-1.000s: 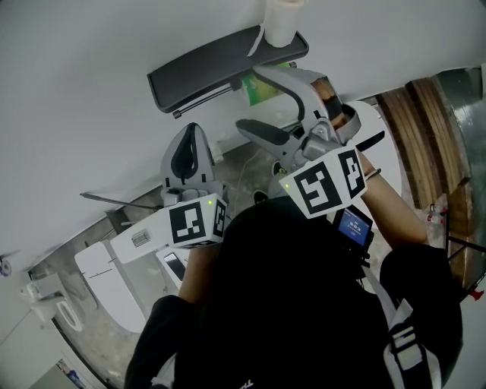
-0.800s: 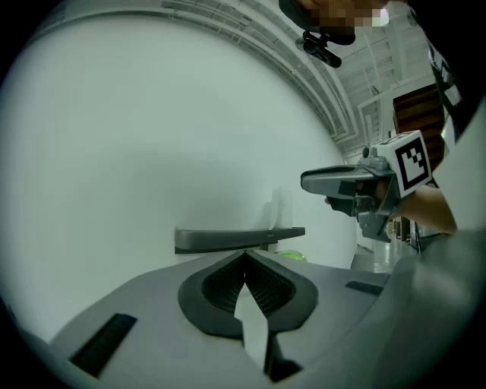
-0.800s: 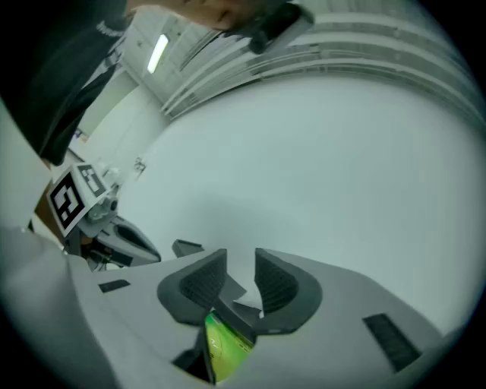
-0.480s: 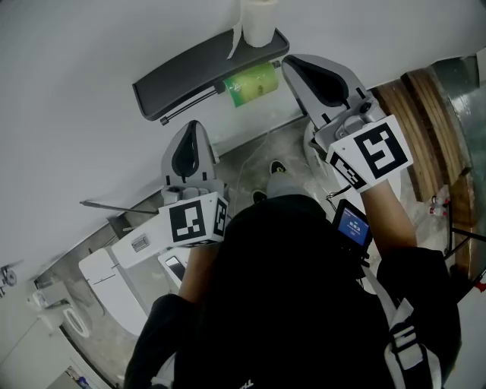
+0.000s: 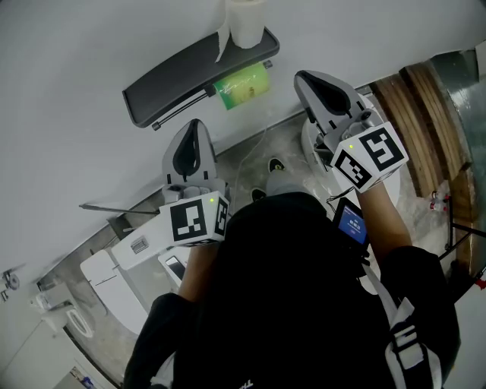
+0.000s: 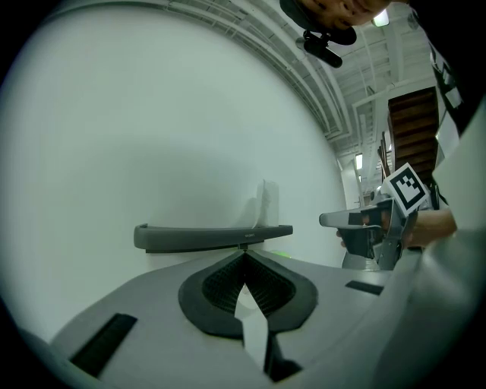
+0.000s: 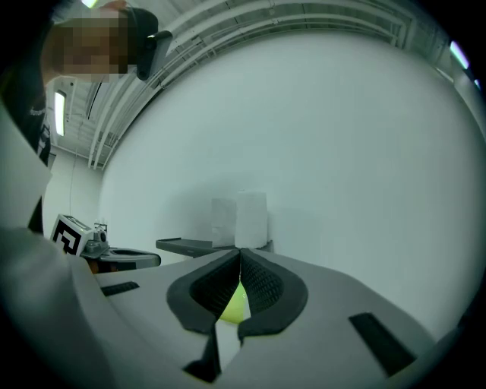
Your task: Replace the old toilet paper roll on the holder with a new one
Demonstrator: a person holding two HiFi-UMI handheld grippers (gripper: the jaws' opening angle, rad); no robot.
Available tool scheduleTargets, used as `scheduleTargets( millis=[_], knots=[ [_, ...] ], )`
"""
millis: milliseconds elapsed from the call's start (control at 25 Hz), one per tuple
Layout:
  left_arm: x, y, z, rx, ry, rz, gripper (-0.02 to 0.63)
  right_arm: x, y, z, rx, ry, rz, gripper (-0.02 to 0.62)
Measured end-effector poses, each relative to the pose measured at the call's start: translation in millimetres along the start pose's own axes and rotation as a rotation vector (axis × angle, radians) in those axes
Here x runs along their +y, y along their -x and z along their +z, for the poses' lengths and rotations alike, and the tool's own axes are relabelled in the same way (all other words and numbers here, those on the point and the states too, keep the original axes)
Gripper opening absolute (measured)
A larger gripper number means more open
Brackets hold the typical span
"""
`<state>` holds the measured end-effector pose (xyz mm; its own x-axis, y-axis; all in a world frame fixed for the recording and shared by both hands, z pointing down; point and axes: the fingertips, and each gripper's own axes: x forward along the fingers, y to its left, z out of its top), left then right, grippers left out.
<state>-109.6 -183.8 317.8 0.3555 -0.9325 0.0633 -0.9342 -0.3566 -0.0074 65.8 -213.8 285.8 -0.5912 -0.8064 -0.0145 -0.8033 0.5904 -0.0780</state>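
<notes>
A dark grey holder shelf point(image 5: 194, 72) is fixed to the white wall. A white toilet paper roll point(image 5: 247, 23) stands on its right end, and a green-wrapped roll point(image 5: 243, 85) sits under it on the bar. My left gripper point(image 5: 195, 125) points at the shelf's underside from below, jaws together and empty. The right gripper point(image 5: 299, 76) is off to the right of the green roll, apart from it, jaws together with nothing in them. Its own view shows the gripper point(image 7: 240, 252), the white roll point(image 7: 250, 219) ahead and the green roll point(image 7: 235, 304) through the gap behind the pads.
A white toilet point(image 5: 106, 281) stands at lower left, with a phone point(image 5: 176, 266) lying near it. Brown wooden boards point(image 5: 410, 106) run along the right. A small lit screen point(image 5: 353, 224) hangs at the person's right wrist. The person's dark-clothed body fills the bottom of the head view.
The right gripper was open and turned on its side at the green roll; it has shut empty, rolled upright and drawn away to the right. The left gripper has barely shifted.
</notes>
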Motion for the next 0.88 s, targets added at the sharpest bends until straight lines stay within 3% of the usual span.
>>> scheduleTargets(
  millis=[880],
  knots=[
    [-2.9,-8.3,0.2,0.009,-0.002,0.016,0.021,-8.1,-5.6,-3.3,0.017,0.015,0.02,0.021]
  ],
)
